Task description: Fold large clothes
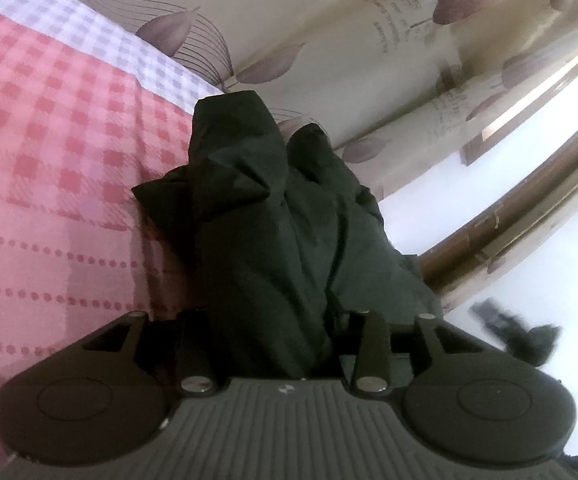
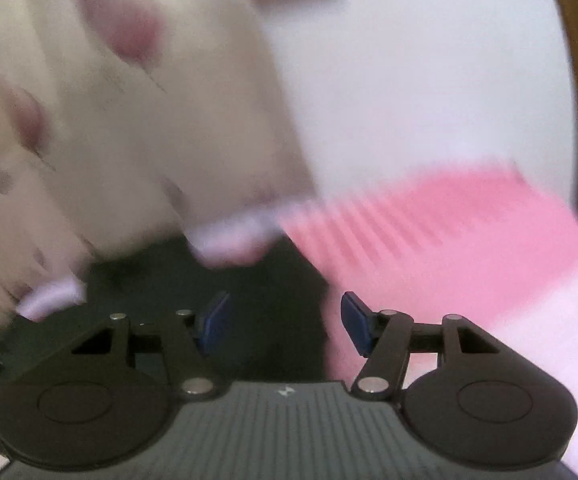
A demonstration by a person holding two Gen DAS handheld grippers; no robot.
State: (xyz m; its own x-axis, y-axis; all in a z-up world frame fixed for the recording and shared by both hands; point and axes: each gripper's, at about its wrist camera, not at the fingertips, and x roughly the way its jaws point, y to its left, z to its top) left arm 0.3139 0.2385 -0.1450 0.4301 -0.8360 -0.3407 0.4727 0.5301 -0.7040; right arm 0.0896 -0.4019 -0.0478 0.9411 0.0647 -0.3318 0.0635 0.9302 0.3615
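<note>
A dark green garment (image 1: pixel 273 208) stands bunched up in front of the left wrist camera, over a pink checked bed sheet (image 1: pixel 49 140). My left gripper (image 1: pixel 285 320) is shut on it; the cloth fills the gap between the fingers and hides the pads. The right wrist view is heavily blurred. There my right gripper (image 2: pixel 285 320) is open, and the blue pads (image 2: pixel 215 326) stand apart with bare faces. The same dark garment (image 2: pixel 273 280) lies just beyond and below them, on the pink sheet (image 2: pixel 429 248).
A lilac checked cloth (image 1: pixel 69 20) lies at the bed's far side. A cream curtain with purple leaves (image 1: pixel 329 40) hangs behind. A brown wooden frame (image 1: pixel 509 220) runs along the right, and a dark blurred object (image 1: pixel 517 336) shows below it.
</note>
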